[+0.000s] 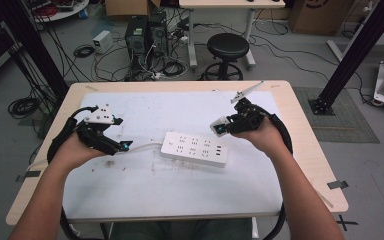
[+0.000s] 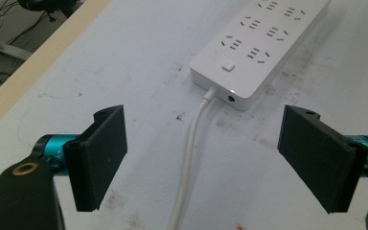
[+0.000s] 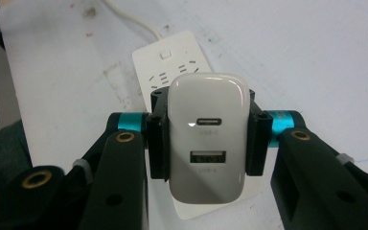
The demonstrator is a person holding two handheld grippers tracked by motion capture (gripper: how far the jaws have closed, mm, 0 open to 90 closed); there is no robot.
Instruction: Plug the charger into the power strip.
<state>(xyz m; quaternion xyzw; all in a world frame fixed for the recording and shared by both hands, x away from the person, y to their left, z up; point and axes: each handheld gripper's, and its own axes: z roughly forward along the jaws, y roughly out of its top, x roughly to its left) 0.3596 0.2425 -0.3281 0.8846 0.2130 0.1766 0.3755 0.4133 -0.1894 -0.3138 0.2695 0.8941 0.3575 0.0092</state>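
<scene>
Right tool (image 3: 206, 139) is clenching a white charger (image 3: 208, 139) marked USB-C and USB-A, hovering at the power strip's (image 1: 195, 148) 3 o'clock end; left tool (image 2: 206, 158) is gaping wide, released, around its cord (image 2: 189, 153).

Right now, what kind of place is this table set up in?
Probably a lab or workshop for recording handling tasks. Desktop computer towers stand on the floor amid loose cables, black metal frame posts flank the table, and cardboard boxes sit behind.

Black hand-held gripper (image 2: 206, 158), teal collars
</scene>
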